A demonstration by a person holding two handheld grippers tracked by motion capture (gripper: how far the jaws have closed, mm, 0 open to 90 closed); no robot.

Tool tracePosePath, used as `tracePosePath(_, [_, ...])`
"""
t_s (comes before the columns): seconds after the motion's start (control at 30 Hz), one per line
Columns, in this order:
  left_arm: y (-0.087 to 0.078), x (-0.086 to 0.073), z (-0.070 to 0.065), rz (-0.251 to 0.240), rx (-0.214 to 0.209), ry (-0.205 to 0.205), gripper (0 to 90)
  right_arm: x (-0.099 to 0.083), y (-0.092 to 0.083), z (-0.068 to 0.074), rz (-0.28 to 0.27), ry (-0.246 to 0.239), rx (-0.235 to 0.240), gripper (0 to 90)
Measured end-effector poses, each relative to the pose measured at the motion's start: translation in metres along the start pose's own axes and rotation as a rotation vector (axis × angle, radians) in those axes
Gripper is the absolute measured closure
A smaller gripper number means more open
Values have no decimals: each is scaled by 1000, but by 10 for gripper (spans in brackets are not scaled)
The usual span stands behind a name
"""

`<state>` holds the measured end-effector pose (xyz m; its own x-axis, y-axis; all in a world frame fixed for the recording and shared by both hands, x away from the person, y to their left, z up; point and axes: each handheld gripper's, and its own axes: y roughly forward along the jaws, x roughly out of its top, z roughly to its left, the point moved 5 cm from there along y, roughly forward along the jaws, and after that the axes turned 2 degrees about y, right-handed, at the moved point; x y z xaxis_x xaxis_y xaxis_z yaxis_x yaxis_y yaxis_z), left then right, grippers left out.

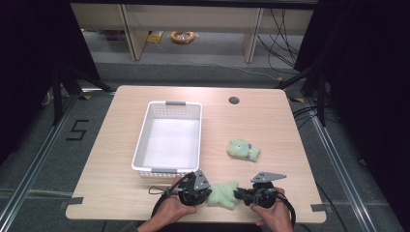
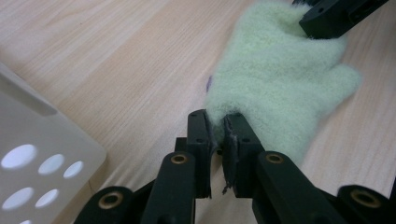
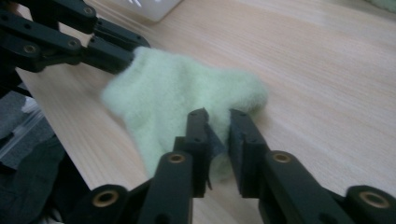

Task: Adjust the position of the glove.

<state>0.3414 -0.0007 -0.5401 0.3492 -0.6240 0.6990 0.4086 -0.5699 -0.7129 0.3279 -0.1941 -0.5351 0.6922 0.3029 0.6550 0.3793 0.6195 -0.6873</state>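
**Green sock held at the near edge, basket waiting empty**

Wooden table (image 1: 121, 193), pale and bare, carries the work. Closest to the person, a fluffy green sock (image 1: 223, 195) lies near the front edge, just in front of the white basket (image 1: 141, 145) and off its near right corner. The left gripper (image 2: 218, 128) has its jaws pinched tight on one end of the sock. The right gripper (image 3: 218, 122) is at the other end; its jaws stand narrowly apart around the fabric and do not press it.

Judging by this, the sock is not yet put away and the basket holds nothing. Beyond the sock, right of the basket, a second green sock (image 1: 243, 150) lies bunched. Nothing blocks the way to the basket.
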Motion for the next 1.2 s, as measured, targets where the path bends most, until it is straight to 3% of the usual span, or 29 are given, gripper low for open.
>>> tracePosePath(0.03, [0,-1,0,4,1,-7,807,-2,0,2,5,35,-8,742])
tracePosePath(0.1, [-1,-1,2,2,-10,5,805,-3,-1,-3,30,3,-10,677])
tracePosePath(0.17, [0,-1,1,-5,-16,-22,801,-5,-1,-3,24,13,-16,648])
tracePosePath(0.23, [0,-2,3,1,-13,-5,791,-5,-1,0,23,10,-21,601])
tracePosePath(0.27, [0,-3,3,7,-11,-24,780,-4,-2,1,16,-5,-24,583])
tracePosePath(0.33, [0,-3,5,-2,-16,-22,749,-3,-3,2,16,-5,-30,544])
tracePosePath(0.4, [-3,-4,5,-4,-32,-60,714,0,-5,2,-2,-7,-17,531])
tracePosePath(0.47, [-6,-4,8,-9,-31,-55,678,2,-7,3,-15,3,-22,518])
tracePosePath(0.5, [-7,-5,7,-11,-25,-77,662,3,-9,3,-21,6,-13,518])
tracePosePath(0.53, [-9,-5,7,-9,-35,-75,632,8,-12,0,-47,-14,-15,512])
tracePosePath(0.6, [-13,-5,5,-12,-56,-82,610,9,-14,-1,-48,-15,-14,512])
tracePosePath(0.63, [-15,-6,5,-11,-48,-71,593,12,-15,-3,-70,-30,-20,509])
tracePosePath(0.7, [-20,-9,3,-11,-52,-74,565,15,-19,-5,-78,-18,-39,507])
tracePosePath(0.73, [-22,-10,2,-19,-60,-77,552,18,-19,-11,-98,-51,-46,507])
tracePosePath(0.77, [-24,-11,1,-19,-66,-105,539,20,-21,-11,-97,-20,-45,507])
tracePosePath(0.93, [-35,-17,0,-24,-69,-141,462,38,-26,-35,-130,-72,-111,508])
tracePosePath(0.97, [-36,-18,-1,-37,-72,-166,430,45,-24,-41,-139,-48,-119,512])
tracePosePath(1.0, [-38,-19,-1,-30,-76,-172,430,45,-24,-41,-139,-48,-119,512])
tracePosePath(1.03, [-39,-20,-1,-38,-77,-177,419,48,-24,-46,-138,-80,-129,514])
tracePosePath(1.07, [-40,-21,-1,-32,-75,-184,407,52,-23,-48,-130,-57,-136,514])
tracePosePath(1.1, [-41,-23,-2,-31,-82,-196,398,55,-21,-51,-132,-65,-139,516])
tracePosePath(1.13, [-42,-24,-1,-23,-74,-173,385,59,-20,-57,-127,-74,-153,519])
tracePosePath(1.2, [-43,-26,-4,-33,-87,-199,368,69,-14,-69,-115,-94,-180,523])
